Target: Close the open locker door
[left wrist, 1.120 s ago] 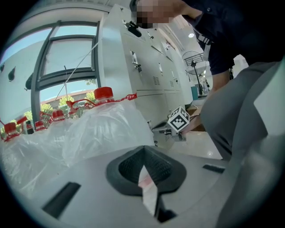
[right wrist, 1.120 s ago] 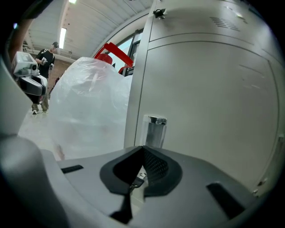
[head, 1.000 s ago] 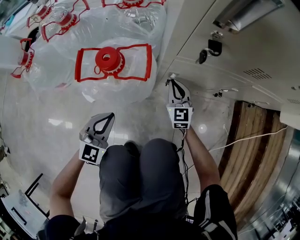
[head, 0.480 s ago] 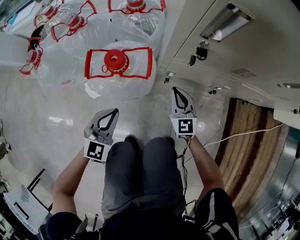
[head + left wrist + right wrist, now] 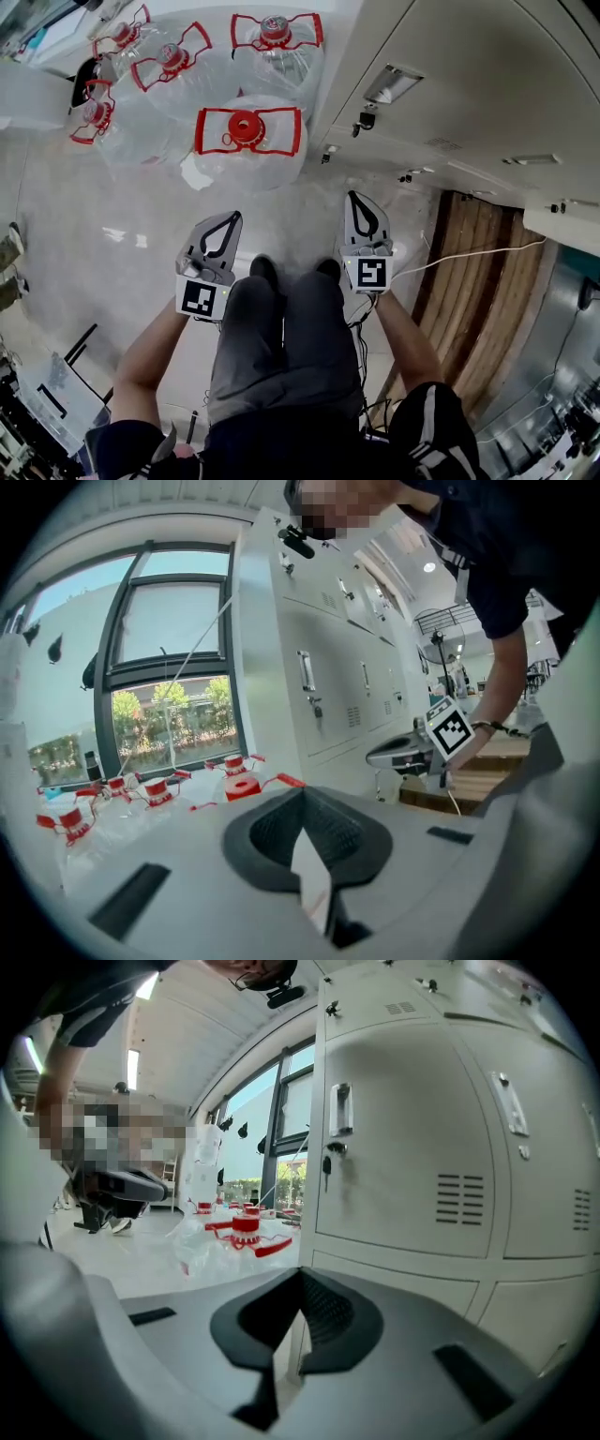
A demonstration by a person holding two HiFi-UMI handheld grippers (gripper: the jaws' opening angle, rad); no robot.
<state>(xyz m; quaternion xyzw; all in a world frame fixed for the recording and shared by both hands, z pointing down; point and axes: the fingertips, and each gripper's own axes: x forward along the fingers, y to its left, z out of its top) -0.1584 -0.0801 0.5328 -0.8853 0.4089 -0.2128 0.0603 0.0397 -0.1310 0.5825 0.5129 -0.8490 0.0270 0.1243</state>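
Note:
A bank of cream lockers (image 5: 469, 94) fills the upper right of the head view. The doors I see in the right gripper view look closed: the nearest door (image 5: 403, 1138) has a handle (image 5: 340, 1108) and a key (image 5: 326, 1168) in its lock. A pale panel (image 5: 562, 225) juts out at the right edge; I cannot tell whether it is the open door. My left gripper (image 5: 228, 219) and right gripper (image 5: 361, 201) are held in front of the person's knees, both shut and empty, away from the lockers. From the left gripper view the right gripper (image 5: 412, 754) shows beside the lockers (image 5: 319, 667).
Several large clear water bottles (image 5: 248, 141) with red caps and handles stand on the floor left of the lockers. Wooden planks (image 5: 469, 281) and a white cable (image 5: 469, 258) lie at the right. The person's legs (image 5: 281, 347) fill the lower middle.
Both grippers have risen along with the head camera. The bottles and lockers now look smaller and farther below. Jaws stay shut.

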